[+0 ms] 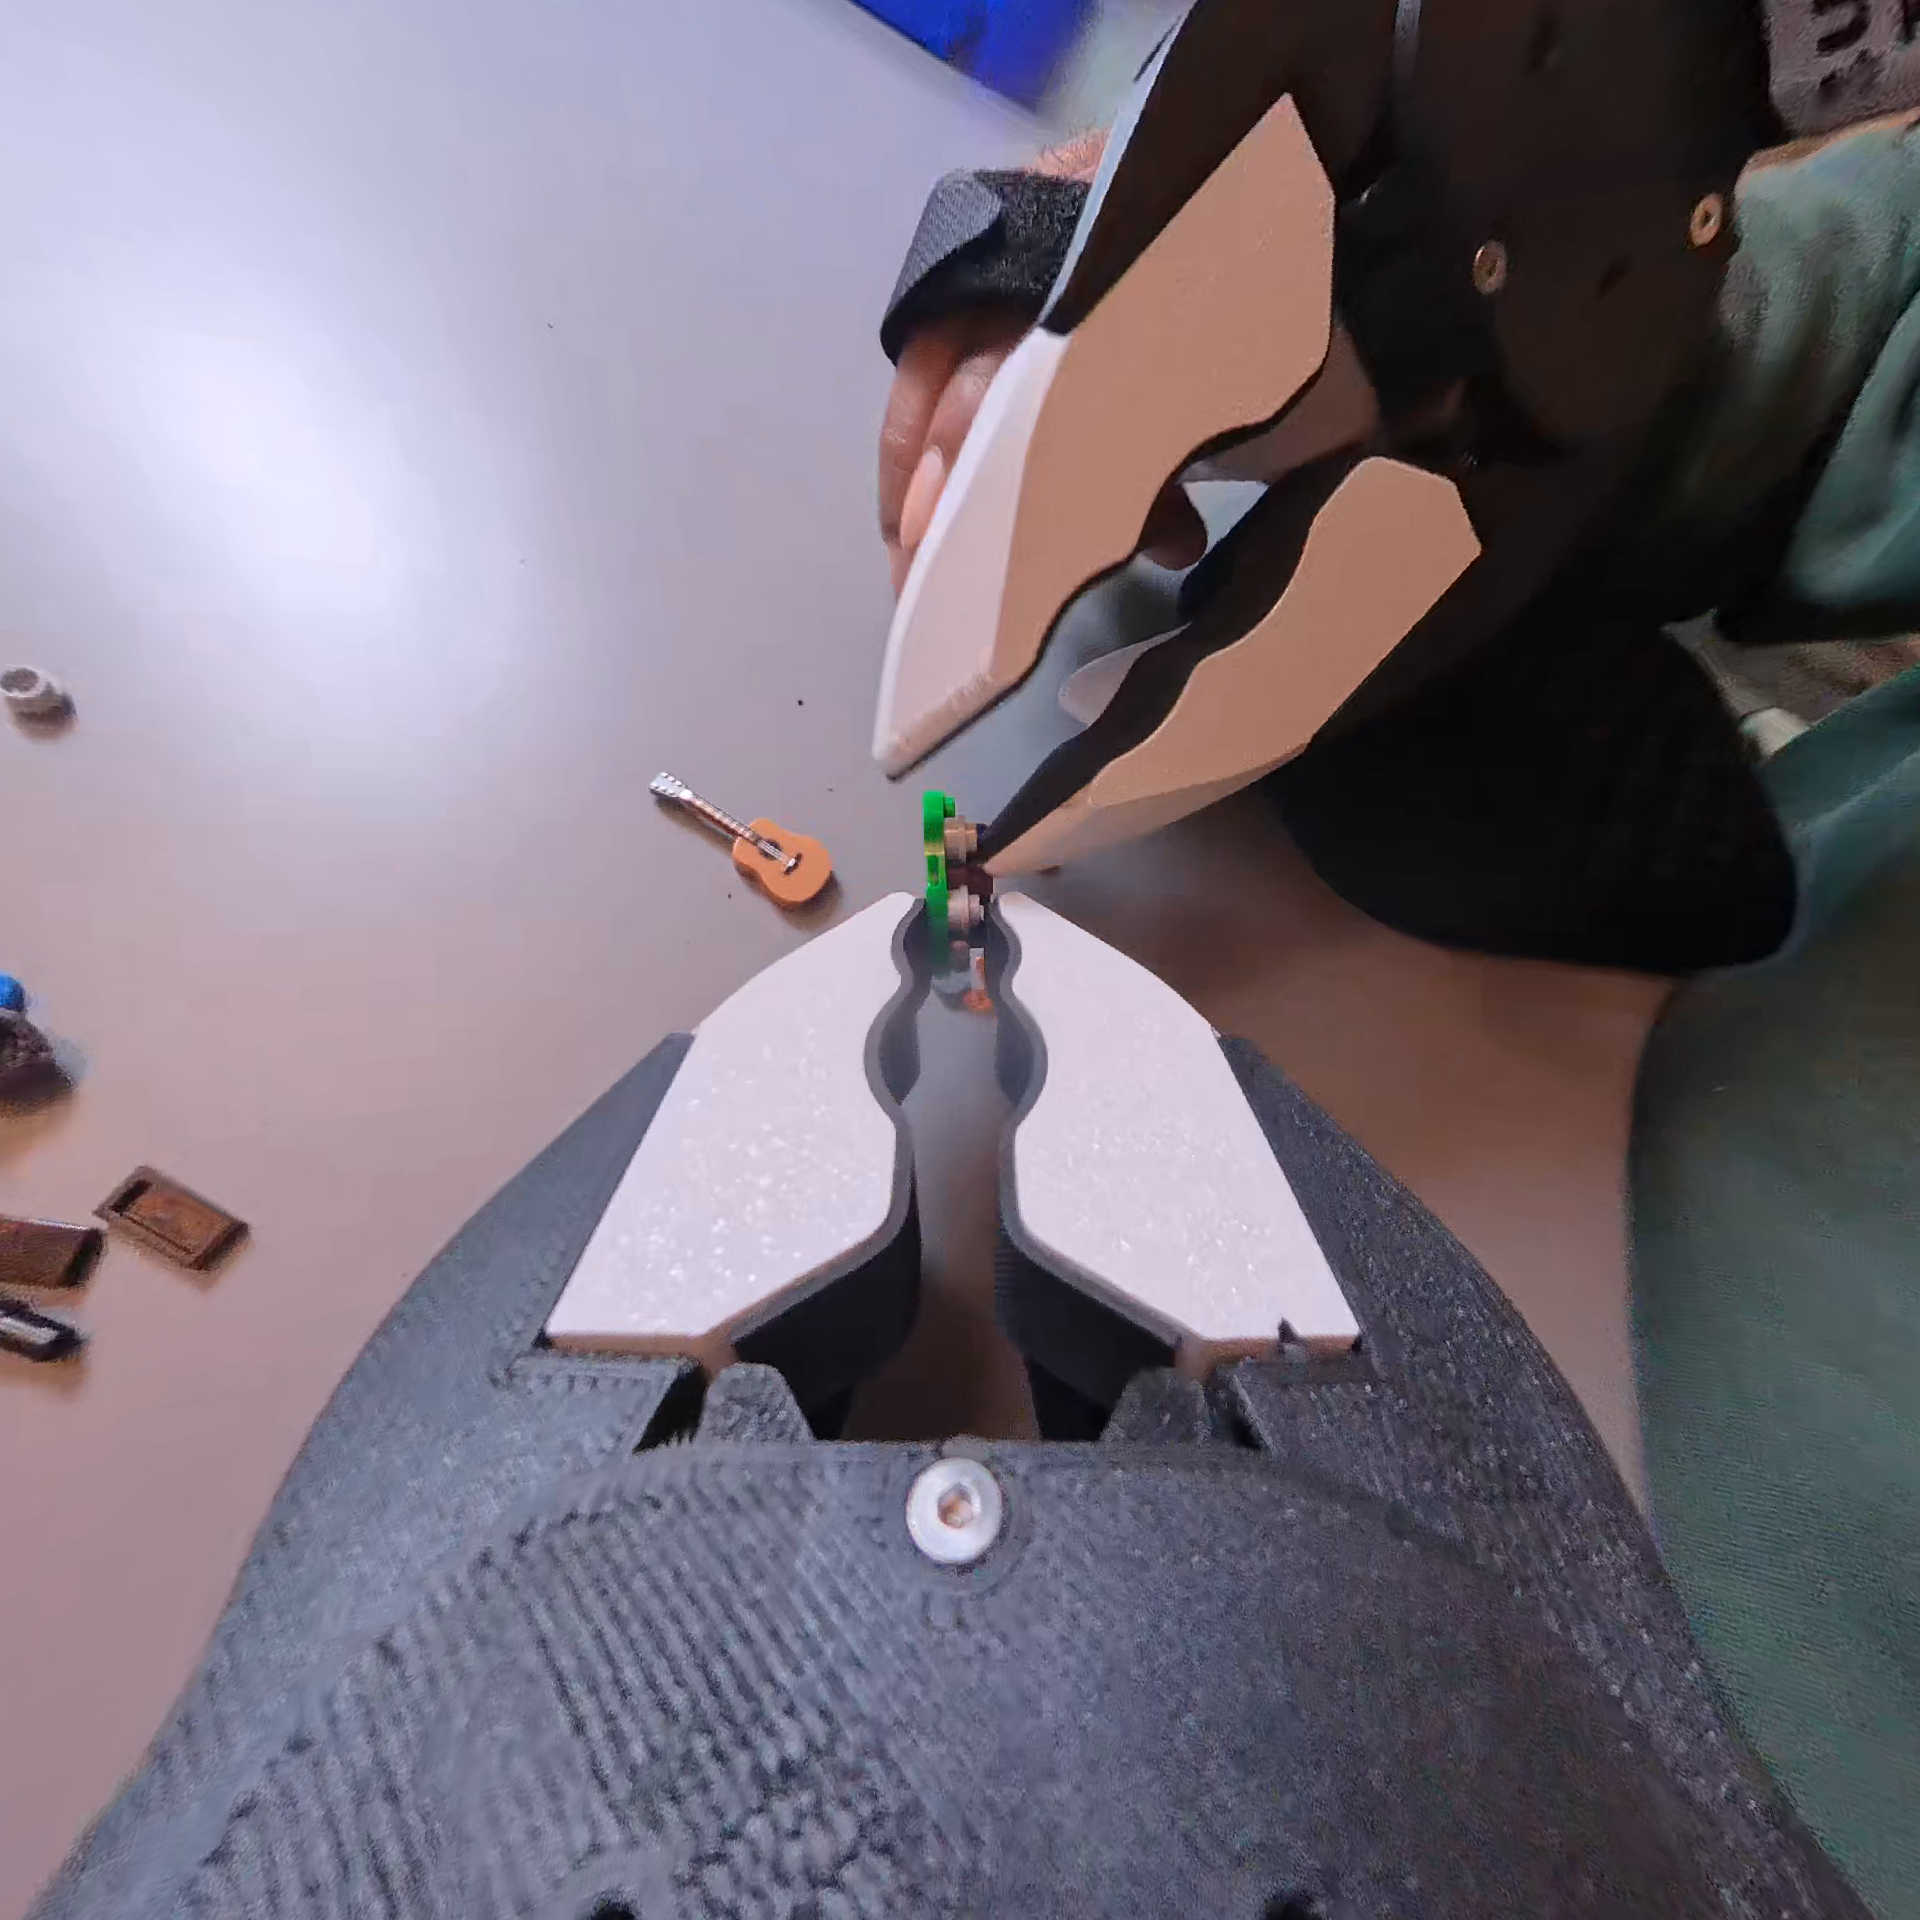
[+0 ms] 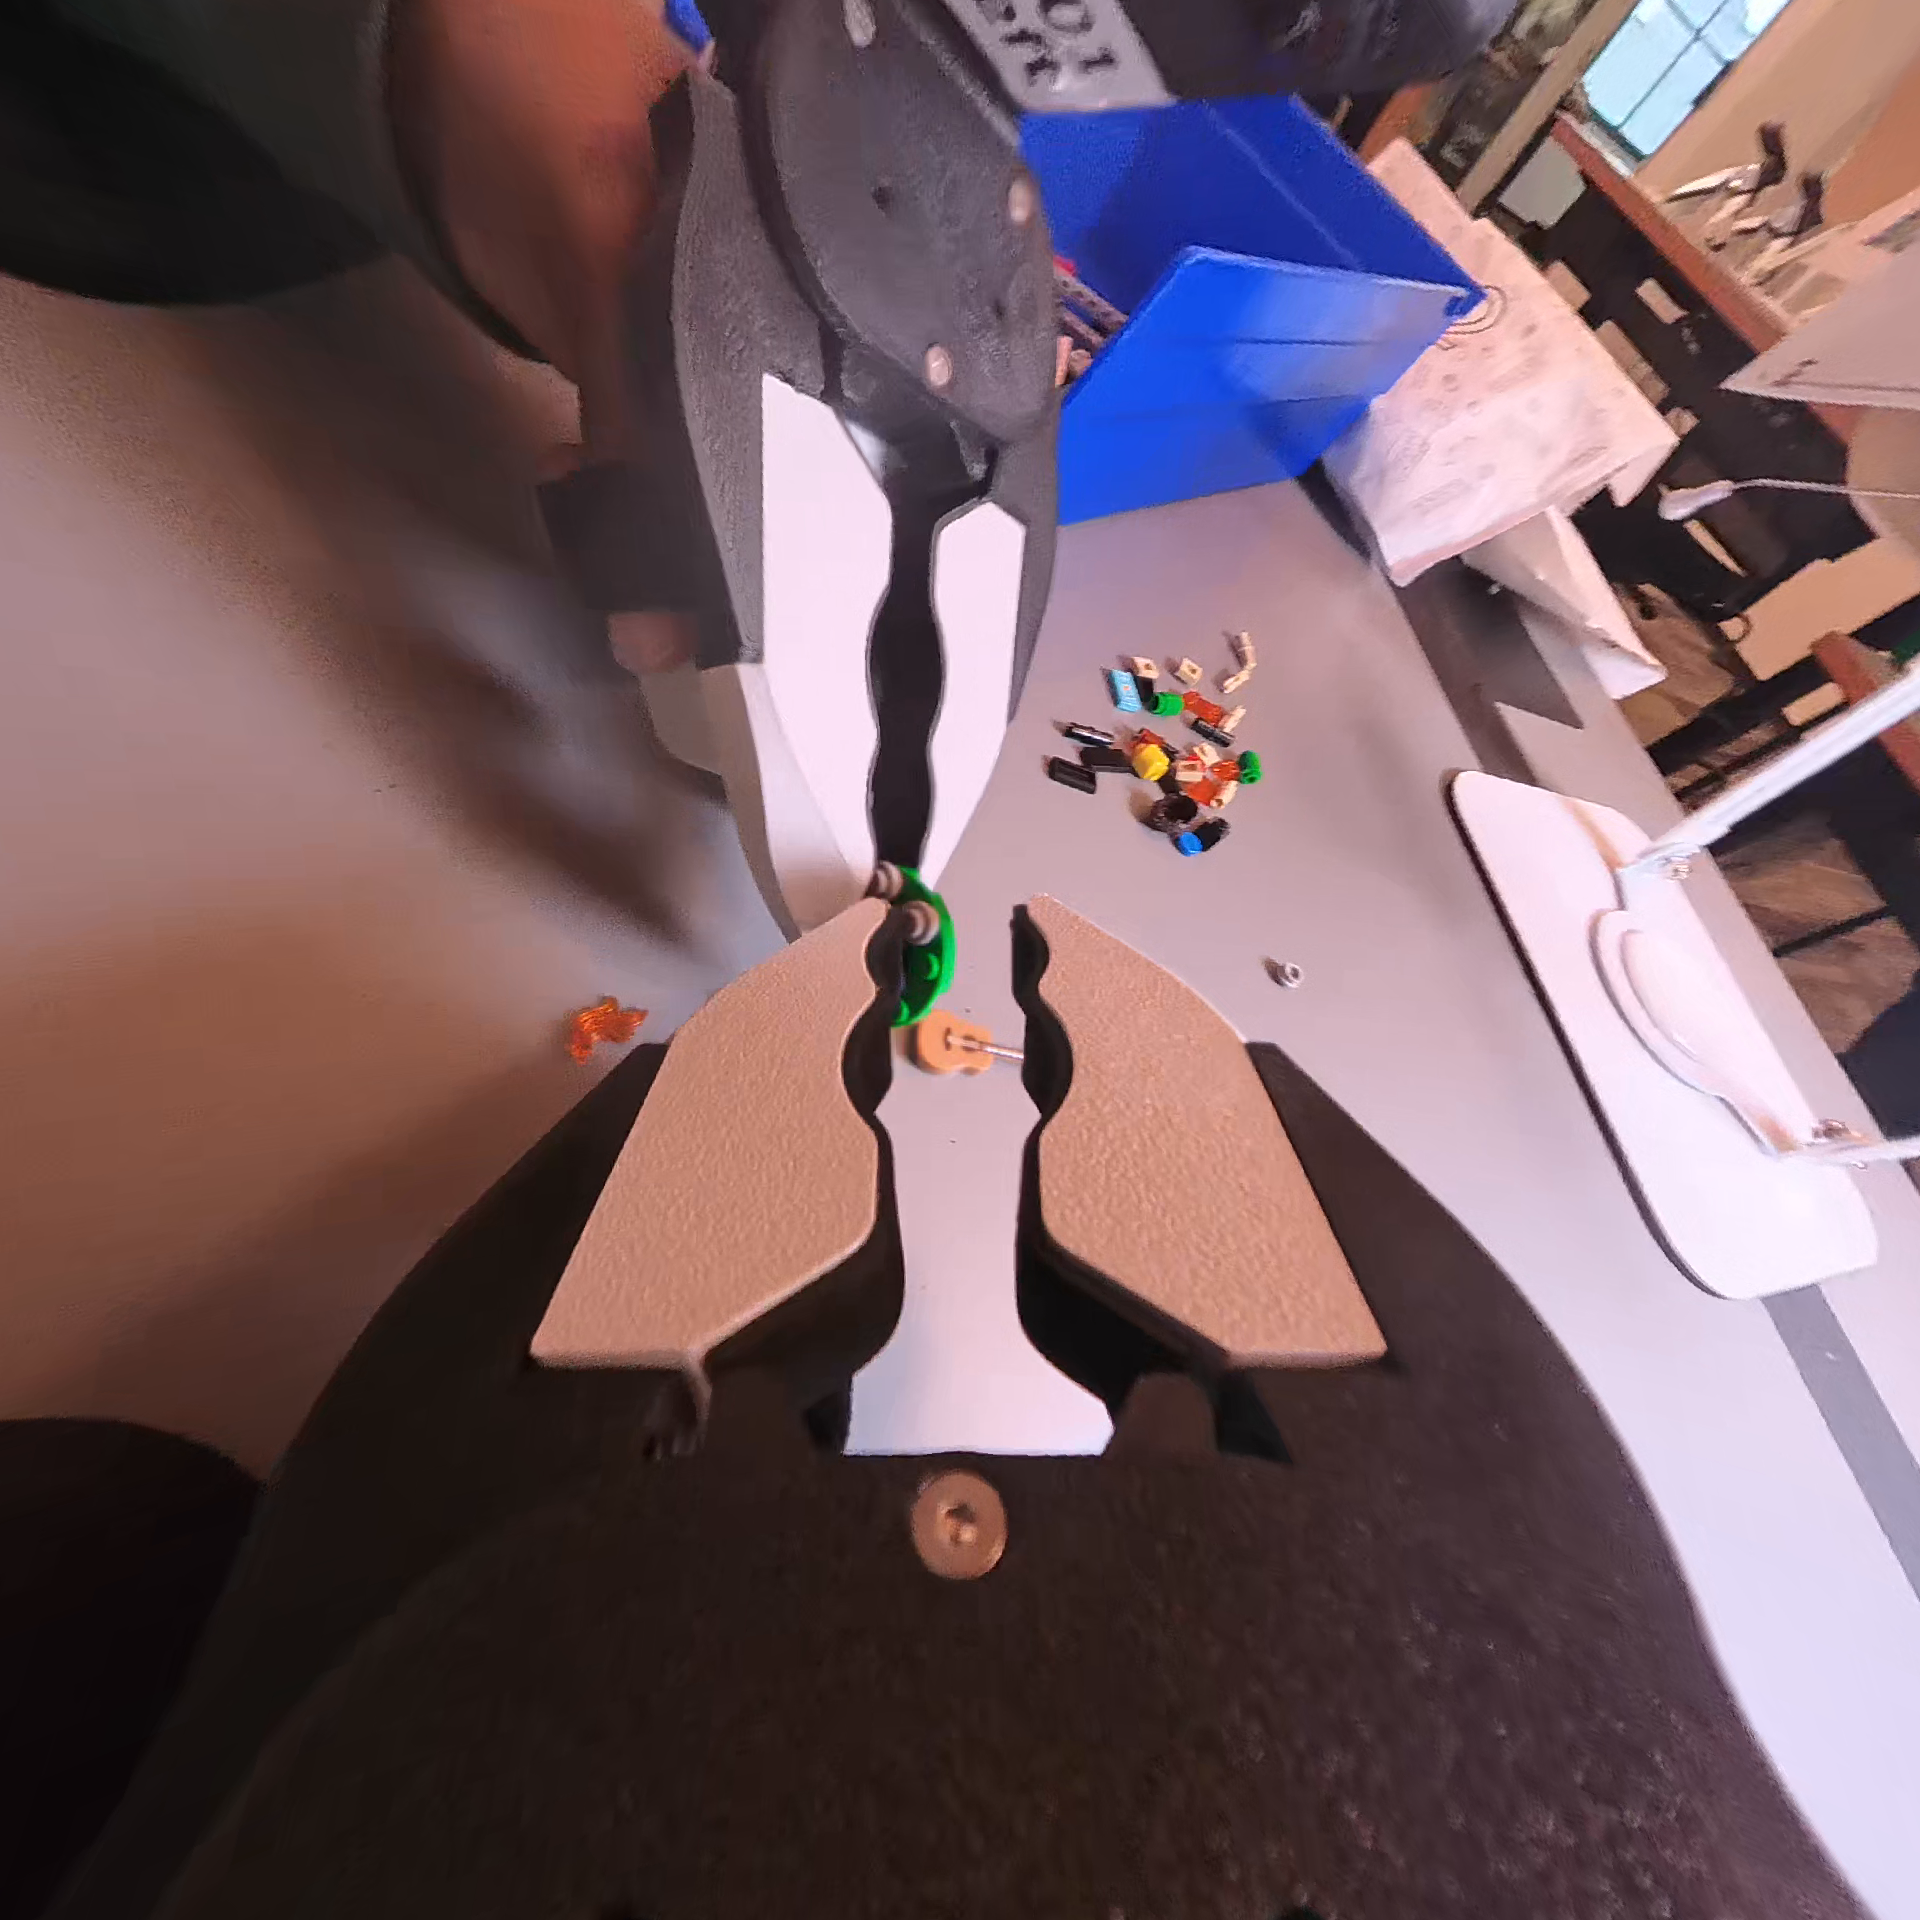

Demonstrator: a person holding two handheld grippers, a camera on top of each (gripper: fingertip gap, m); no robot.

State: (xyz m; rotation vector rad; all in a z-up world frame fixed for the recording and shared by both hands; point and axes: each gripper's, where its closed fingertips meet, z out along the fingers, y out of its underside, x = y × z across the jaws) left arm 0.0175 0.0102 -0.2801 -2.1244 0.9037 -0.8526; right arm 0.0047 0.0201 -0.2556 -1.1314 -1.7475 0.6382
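Left gripper [image 1: 954, 914] clamped on an upright round green studded toy plate [image 1: 935, 852], right gripper [image 2: 951, 920] spread apart, descending from two o'clock, one tip beside it, above grey tabletop [image 1: 364, 468]; small tan toy guitar [image 1: 769, 847] at ten o'clock.

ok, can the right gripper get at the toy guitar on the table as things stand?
Probably yes. The right gripper is open and the toy guitar lies on the table just beyond its fingers, though the green plate held by the left gripper crowds one side.

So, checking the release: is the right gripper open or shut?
Open: the right gripper's fingertips stand clearly apart, with the green plate beside one fingertip.
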